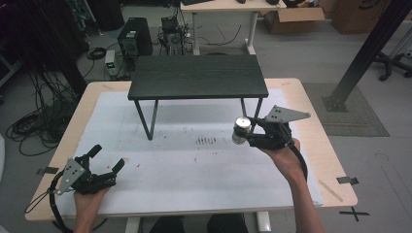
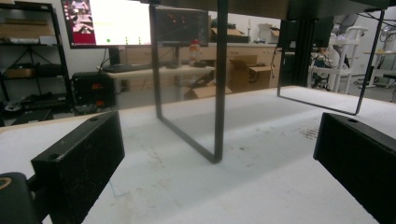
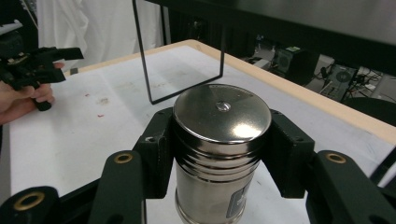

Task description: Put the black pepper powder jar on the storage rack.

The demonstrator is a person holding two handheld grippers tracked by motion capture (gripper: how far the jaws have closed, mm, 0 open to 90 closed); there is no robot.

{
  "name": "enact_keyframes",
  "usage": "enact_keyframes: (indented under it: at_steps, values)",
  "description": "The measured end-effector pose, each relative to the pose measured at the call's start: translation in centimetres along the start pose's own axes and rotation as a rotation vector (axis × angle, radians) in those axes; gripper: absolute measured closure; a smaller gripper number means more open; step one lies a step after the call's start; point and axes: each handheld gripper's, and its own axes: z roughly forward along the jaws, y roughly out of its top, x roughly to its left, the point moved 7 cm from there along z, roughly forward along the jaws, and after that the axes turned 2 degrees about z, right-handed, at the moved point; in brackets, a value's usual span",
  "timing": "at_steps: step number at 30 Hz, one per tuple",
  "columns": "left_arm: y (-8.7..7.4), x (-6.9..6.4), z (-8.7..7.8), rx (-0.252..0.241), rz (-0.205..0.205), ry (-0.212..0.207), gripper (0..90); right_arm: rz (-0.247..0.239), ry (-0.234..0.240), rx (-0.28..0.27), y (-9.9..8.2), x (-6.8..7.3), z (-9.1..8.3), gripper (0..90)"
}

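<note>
**A:** So which way is the steel canister (image 3: 219, 149) pointing? Can't quite read it from above.

**B:** Upright. Long axis runs vertical, flat lid up with a little dimple in the middle. The right gripper (image 1: 248, 132) has its jaws clamped on it just under the lid, one pad on each side. In the high view it sits off the white mat (image 1: 194, 165), right by the front right leg of the small black table (image 1: 198, 76).

**A:** And the left gripper (image 1: 106, 158)?

**B:** Holding nothing, jaws spread wide, low over the mat near the front left corner. Its own camera looks between the two black pads straight at the small table's thin metal legs.

**A:** Anything you can't make out?

**B:** The canister's bottom is cut off in the right gripper view, and there's a dark label low on its side that I can't read. Can't tell if anything's inside either.

**A:** Room?

**B:** Wooden desk (image 1: 311, 121) under a scuffed white mat with small reddish specks. Cables and a computer tower (image 1: 133, 36) on the floor behind, cardboard boxes (image 1: 296, 19) further back, a monitor in the left gripper view.
</note>
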Motion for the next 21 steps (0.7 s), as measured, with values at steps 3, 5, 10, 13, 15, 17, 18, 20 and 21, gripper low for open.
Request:
enact_keyframes:
  at_steps: [3, 5, 10, 13, 15, 17, 18, 20, 21]
  values:
    - [0.0, 0.0, 0.0, 0.000, -0.001, 0.000, 2.2, -0.004, 0.016, 0.009, 1.1, 0.4, 0.3, 49.2]
    - [0.0, 0.0, 0.0, 0.000, -0.002, 0.000, 2.2, -0.005, 0.021, 0.011, 1.4, 0.5, 0.3, 49.2]
    - [0.0, 0.0, 0.0, 0.001, -0.002, 0.000, 2.2, -0.014, 0.044, 0.012, 3.2, 1.2, 0.6, 49.2]
    - [0.0, 0.0, 0.0, 0.003, -0.001, 0.000, 2.2, -0.019, 0.053, 0.019, 4.2, 1.4, 0.8, 49.2]
    - [0.0, 0.0, 0.0, 0.003, -0.001, 0.000, 2.2, -0.019, 0.059, 0.025, 5.0, 1.4, 0.9, 49.2]
    - [0.0, 0.0, 0.0, 0.003, -0.002, 0.000, 2.2, -0.019, 0.065, 0.028, 5.4, 1.5, 1.0, 49.2]
    - [0.0, 0.0, 0.0, 0.003, -0.002, 0.000, 2.2, -0.019, 0.068, 0.028, 5.8, 1.5, 1.1, 49.2]
    - [0.0, 0.0, 0.0, 0.003, -0.002, 0.000, 2.2, -0.020, 0.071, 0.029, 6.1, 1.5, 1.2, 49.2]
    - [0.0, 0.0, 0.0, 0.004, -0.002, 0.000, 2.2, -0.021, 0.072, 0.030, 6.4, 1.6, 1.3, 49.2]
